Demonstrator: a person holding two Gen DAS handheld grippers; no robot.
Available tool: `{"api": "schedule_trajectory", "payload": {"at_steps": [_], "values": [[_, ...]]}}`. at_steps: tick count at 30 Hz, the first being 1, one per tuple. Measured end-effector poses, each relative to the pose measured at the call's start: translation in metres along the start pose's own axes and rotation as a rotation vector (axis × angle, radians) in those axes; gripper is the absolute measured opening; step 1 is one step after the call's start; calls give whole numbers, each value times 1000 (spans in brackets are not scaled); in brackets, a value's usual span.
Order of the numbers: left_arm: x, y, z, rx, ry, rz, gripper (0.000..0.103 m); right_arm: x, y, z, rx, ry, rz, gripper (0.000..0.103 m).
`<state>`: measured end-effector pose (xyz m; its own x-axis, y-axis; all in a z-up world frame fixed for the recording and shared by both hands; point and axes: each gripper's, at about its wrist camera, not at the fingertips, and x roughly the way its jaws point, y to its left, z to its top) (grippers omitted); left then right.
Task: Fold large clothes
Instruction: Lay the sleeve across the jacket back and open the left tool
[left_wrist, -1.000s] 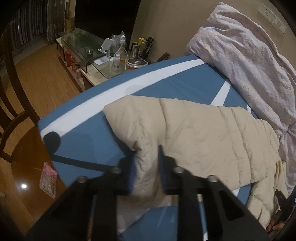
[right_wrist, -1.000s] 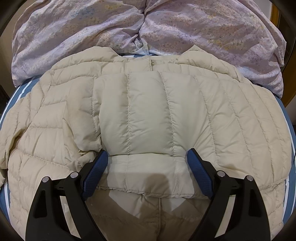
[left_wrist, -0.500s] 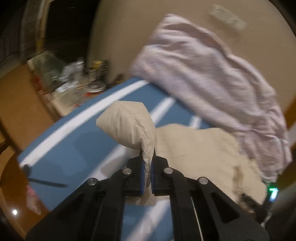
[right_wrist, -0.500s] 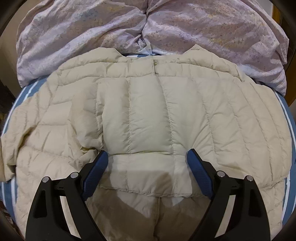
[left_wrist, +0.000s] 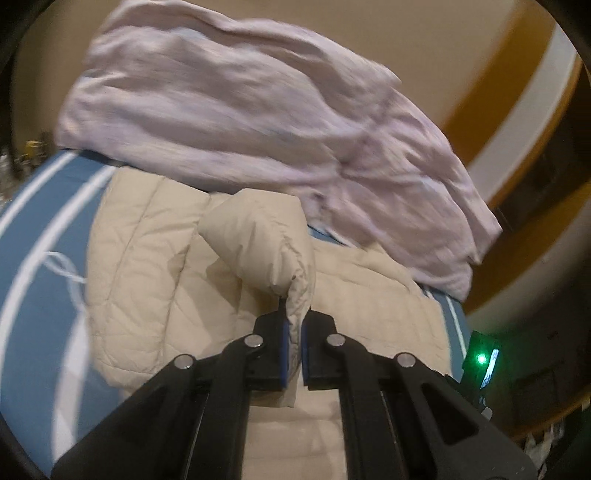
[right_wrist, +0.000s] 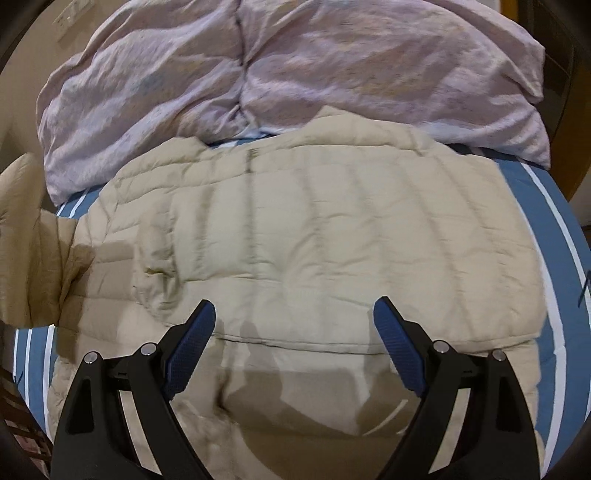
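Beige quilted jacket (right_wrist: 314, 236) is spread on a blue bed (right_wrist: 554, 236); its sleeve (left_wrist: 273, 240) is pinched in the left claw (left_wrist: 293, 354), while the right claw (right_wrist: 295, 350) is held released above the jacket.

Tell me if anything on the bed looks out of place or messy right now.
Nothing looks damaged or spilled. The beige puffer jacket lies mostly flat, except one sleeve, which the left gripper pinches and holds up above it. The lilac duvet is bunched up beyond the collar.
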<state>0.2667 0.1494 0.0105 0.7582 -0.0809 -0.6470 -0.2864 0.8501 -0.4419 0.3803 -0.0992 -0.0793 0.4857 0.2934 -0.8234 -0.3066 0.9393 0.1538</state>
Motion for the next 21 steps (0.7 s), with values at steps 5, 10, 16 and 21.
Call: {"api": "schedule_trajectory", "payload": {"at_steps": [5,10,16,21], "values": [[39,-44,-13,34,60,-74,5,-4,-20,-4,17,-12,-24,89],[68,-72,-23,38,116,-123,5,-7,-32,-8,18,-23,-35,89],[87,-84,-34,25,208,-184,16,-17,-38,-10,21,-68,-45,89],[73,-74,-27,34,172,-182,39,-28,-37,-6,23,-107,-8,79]]}}
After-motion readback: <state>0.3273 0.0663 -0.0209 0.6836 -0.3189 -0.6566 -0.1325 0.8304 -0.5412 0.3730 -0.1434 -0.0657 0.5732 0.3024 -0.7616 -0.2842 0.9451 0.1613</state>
